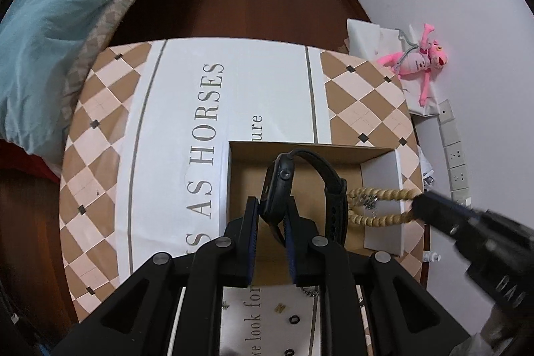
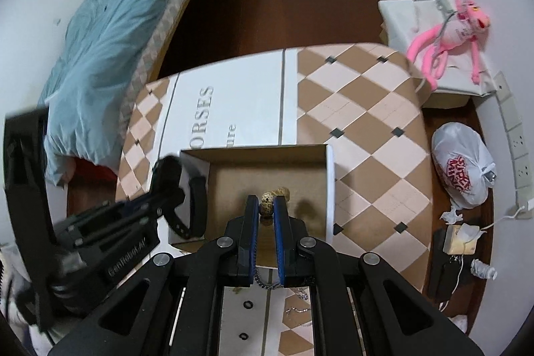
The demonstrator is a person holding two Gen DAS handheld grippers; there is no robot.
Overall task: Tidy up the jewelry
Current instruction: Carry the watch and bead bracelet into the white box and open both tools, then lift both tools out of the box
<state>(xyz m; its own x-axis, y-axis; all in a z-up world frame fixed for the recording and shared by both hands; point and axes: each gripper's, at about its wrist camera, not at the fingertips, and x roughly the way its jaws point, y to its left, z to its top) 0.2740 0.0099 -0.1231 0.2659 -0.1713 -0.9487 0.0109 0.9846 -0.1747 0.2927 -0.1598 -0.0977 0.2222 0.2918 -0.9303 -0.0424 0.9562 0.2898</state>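
My left gripper is shut on a black smartwatch and holds it upright over the open cardboard box; the strap loops to the right. My right gripper is shut on a tan beaded bracelet and holds it over the same box. In the left wrist view the bead bracelet hangs from the right gripper over the box's right side. In the right wrist view the left gripper holds the watch at the box's left wall.
The box sits on a checkered tabletop with printed lettering. Small black rings and a silver chain lie near the front edge. A bed with a blue duvet is left; a pink plush toy and a white bag are right.
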